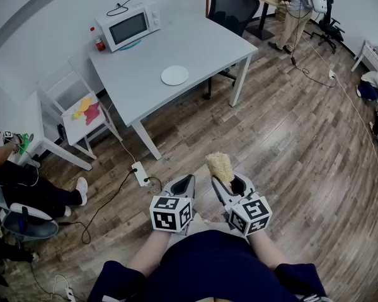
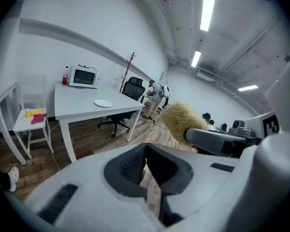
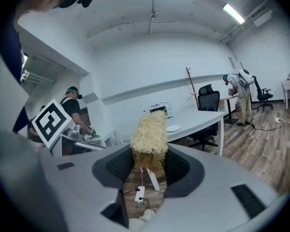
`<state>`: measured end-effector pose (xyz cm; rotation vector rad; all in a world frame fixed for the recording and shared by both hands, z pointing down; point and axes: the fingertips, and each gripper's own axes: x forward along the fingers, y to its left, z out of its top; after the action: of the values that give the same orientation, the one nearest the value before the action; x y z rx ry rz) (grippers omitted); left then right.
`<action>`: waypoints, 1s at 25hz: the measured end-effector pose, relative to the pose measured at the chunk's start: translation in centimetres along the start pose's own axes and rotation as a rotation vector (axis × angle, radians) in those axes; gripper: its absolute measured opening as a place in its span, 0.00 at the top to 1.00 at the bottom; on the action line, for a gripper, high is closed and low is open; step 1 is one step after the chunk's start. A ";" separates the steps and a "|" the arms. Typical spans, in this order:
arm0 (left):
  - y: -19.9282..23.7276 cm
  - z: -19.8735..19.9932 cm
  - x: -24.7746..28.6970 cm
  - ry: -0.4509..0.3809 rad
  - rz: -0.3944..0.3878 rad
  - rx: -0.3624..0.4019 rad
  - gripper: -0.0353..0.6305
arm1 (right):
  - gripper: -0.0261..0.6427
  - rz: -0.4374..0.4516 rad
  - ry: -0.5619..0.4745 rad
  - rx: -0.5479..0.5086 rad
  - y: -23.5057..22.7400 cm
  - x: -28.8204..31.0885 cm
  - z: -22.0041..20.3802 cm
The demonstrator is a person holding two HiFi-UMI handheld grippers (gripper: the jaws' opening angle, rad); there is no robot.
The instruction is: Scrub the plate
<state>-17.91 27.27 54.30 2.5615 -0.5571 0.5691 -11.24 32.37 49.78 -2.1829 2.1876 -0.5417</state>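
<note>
- The plate point(image 1: 174, 75) lies on the white surface point(image 1: 201, 43), well apart from both tools, with a stretch of wooden floor point(image 1: 290, 143) between.
- The left tool point(image 1: 183, 185) has its jaws pressed together on nothing and tips slightly downward.
- The right tool point(image 1: 230, 184) is clamped on a straw-coloured scrubber point(image 1: 220, 166) that sticks out past its tips.
- This looks like the approach step, with scrubbing not yet begun. Next, the person needs to get up to the surface, probably steady the plate with the left tool, and lay the scrubber on it.
</note>
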 end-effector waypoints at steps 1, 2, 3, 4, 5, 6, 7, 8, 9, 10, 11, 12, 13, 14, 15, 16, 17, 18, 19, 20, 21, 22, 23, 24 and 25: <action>-0.1 0.0 -0.1 0.000 0.000 -0.001 0.92 | 0.70 0.000 -0.001 0.000 0.1 -0.2 0.0; -0.2 -0.1 -0.1 0.001 0.000 -0.002 0.92 | 0.70 0.001 -0.002 -0.001 0.1 -0.3 0.0; -0.3 -0.1 -0.2 0.001 0.001 -0.003 0.92 | 0.70 0.002 -0.002 -0.001 0.2 -0.4 0.0; -0.3 -0.2 -0.2 0.001 0.001 -0.004 0.92 | 0.70 0.004 -0.003 -0.001 0.2 -0.6 -0.1; -0.4 -0.3 -0.2 0.001 0.001 -0.004 0.92 | 0.70 0.006 -0.003 -0.001 0.2 -0.7 -0.2; -0.5 -0.3 -0.2 0.001 0.000 -0.003 0.92 | 0.70 0.007 -0.003 -0.001 0.2 -0.7 -0.3; -0.6 -0.4 -0.2 0.003 -0.001 -0.002 0.92 | 0.70 0.009 -0.003 -0.001 0.3 -0.8 -0.4; -0.8 -0.5 -0.1 0.005 -0.003 0.000 0.92 | 0.70 0.011 -0.003 -0.001 0.3 -0.9 -0.4; -0.9 -0.6 -0.1 0.007 -0.005 0.002 0.92 | 0.70 0.012 -0.003 -0.001 0.3 -1.0 -0.4; -1.1 -0.7 -0.2 0.009 -0.007 0.005 0.92 | 0.70 0.012 -0.004 -0.001 0.3 -1.1 -0.4; -1.2 -0.8 -0.2 0.011 -0.009 0.007 0.92 | 0.70 0.012 -0.004 -0.002 0.3 -1.2 -0.4; -1.4 -0.9 -0.2 0.012 -0.010 0.009 0.92 | 0.70 0.012 -0.004 -0.003 0.4 -1.3 -0.4; -1.5 -1.0 -0.3 0.012 -0.011 0.010 0.92 | 0.70 0.012 -0.005 -0.005 0.4 -1.4 -0.4; -1.6 -1.0 -0.3 0.012 -0.012 0.012 0.92 | 0.70 0.013 -0.005 -0.004 0.4 -1.4 -0.4; -1.6 -1.0 -0.3 0.012 -0.011 0.013 0.92 | 0.70 0.015 -0.004 0.000 0.4 -1.5 -0.4; -1.6 -0.9 -0.3 0.011 -0.010 0.014 0.92 | 0.70 0.017 -0.003 0.011 0.3 -1.5 -0.4; -1.6 -0.9 -0.3 0.009 -0.008 0.015 0.92 | 0.70 0.018 -0.002 0.028 0.2 -1.6 -0.5; -1.6 -0.9 -0.3 0.007 -0.005 0.014 0.92 | 0.70 0.018 -0.001 0.046 0.0 -1.6 -0.7; -1.6 -0.9 -0.4 0.005 -0.003 0.012 0.92 | 0.70 0.015 -0.002 0.060 -0.2 -1.7 -0.8; -1.6 -1.0 -0.4 0.003 0.000 0.010 0.92 | 0.70 0.012 -0.004 0.066 -0.4 -1.9 -0.9; -1.6 -1.0 -0.4 0.001 0.002 0.009 0.92 | 0.70 0.010 -0.005 0.067 -0.5 -2.0 -0.9; -1.6 -1.0 -0.4 0.001 0.003 0.007 0.92 | 0.70 0.008 -0.007 0.065 -0.6 -2.1 -0.8; -1.7 -1.0 -0.5 0.001 0.005 0.005 0.92 | 0.70 0.006 -0.007 0.063 -0.7 -2.3 -0.8; -1.8 -1.0 -0.5 0.002 0.007 0.004 0.92 | 0.70 0.006 -0.006 0.062 -0.7 -2.4 -0.8; -1.8 -1.1 -0.6 0.004 0.009 0.001 0.92 | 0.70 0.005 -0.004 0.061 -0.8 -2.6 -0.8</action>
<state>-17.86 29.50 54.30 2.5598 -0.5679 0.5778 -10.63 35.10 50.14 -2.1456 2.1443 -0.5950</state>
